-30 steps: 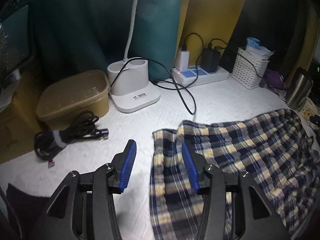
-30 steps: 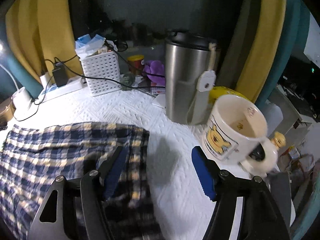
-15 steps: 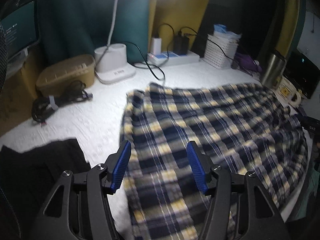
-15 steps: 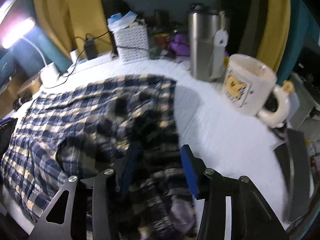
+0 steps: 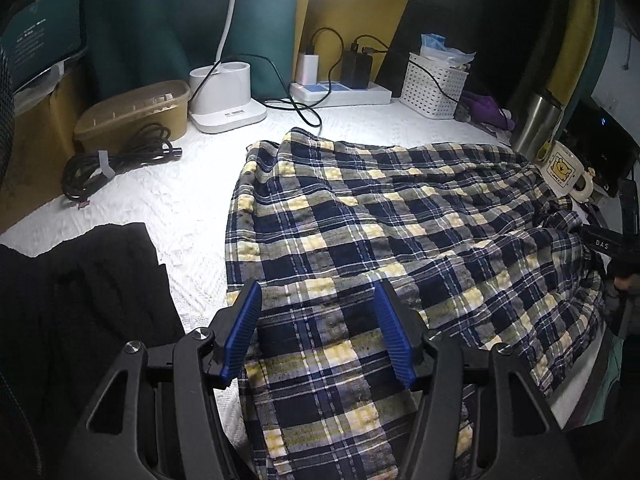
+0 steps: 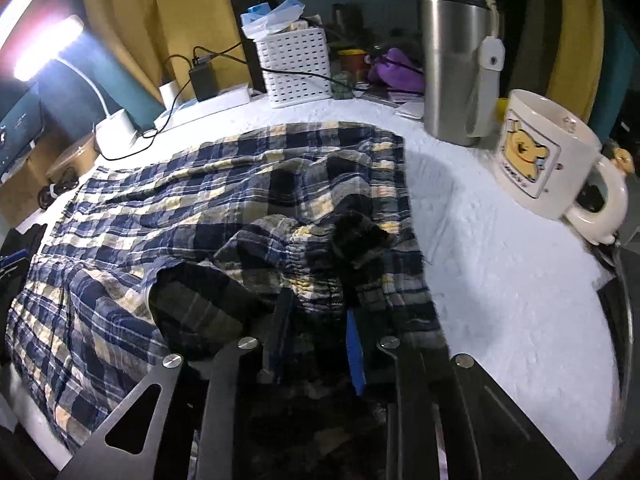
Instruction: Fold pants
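Observation:
The plaid pants [image 5: 380, 232] in navy, yellow and grey lie spread across the white tabletop, and show in the right wrist view [image 6: 180, 208] too. My left gripper [image 5: 320, 332] is open, its blue pads over the near left part of the cloth, holding nothing. My right gripper [image 6: 316, 340] has its jaws close together on a bunched fold of the pants' waist end [image 6: 320, 252]. The right gripper's body shows at the far right of the left wrist view [image 5: 612, 244].
A black garment [image 5: 80, 300] lies at the near left. At the back stand a brown box [image 5: 136, 112], coiled cable [image 5: 116, 156], lamp base [image 5: 226, 96], power strip [image 5: 340, 92] and white basket [image 5: 434, 84]. A steel tumbler [image 6: 456, 64] and bear mug [image 6: 548, 156] stand right of the pants.
Both grippers pulled back toward the near edge. The right gripper, open a second ago, has closed on the waist end and bunched it. The left gripper stayed open.

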{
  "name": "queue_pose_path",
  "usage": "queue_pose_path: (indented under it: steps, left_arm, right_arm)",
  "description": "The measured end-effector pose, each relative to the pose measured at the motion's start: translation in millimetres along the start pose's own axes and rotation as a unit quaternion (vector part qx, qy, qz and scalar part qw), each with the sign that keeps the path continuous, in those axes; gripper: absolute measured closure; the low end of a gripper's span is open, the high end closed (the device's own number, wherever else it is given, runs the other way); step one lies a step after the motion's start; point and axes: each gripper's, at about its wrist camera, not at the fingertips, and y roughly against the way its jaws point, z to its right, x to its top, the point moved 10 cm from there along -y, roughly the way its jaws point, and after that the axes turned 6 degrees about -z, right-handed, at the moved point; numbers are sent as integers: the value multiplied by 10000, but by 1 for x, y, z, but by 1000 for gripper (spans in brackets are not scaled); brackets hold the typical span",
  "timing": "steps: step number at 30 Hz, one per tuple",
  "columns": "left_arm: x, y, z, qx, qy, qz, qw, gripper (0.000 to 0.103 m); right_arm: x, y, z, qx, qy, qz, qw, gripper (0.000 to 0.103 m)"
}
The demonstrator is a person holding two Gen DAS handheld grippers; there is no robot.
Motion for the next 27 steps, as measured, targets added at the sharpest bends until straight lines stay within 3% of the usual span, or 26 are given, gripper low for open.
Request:
queue_pose_path:
  steps: [6,12,14,16,18,23,27]
  left_arm:
    - [0,-2,5,-51,-68,-28,10000,44]
    - [-3,-5,11,-57,-126,-81,9999,44]
    - [-4,-3,11,-55,-137,-79,9999,44]
    - [-5,0,10,-41,-140,-66,9999,44]
    - [-7,3,8,-19,-135,-54,9999,44]
    - [-15,8,2,-12,-60,-27,10000,44]
    - [-29,18,4,-86,-141,-39,9999,44]
  right_arm:
    - [-8,27,41,-447,-296,102,9985,80]
    - [-21,17,58,-578,-420,-74,9974,80]
    - [-22,20,58,-569,-424,-68,9975,72]
    - [-24,27,62,-656,-436,-32,9969,49]
    - [-28,38,66,-673,-525,85,9963,33]
    - [-49,61,75,-720,-757,165,9944,32]
    - [-69,73,72,-483,-1038,223,9932,32]
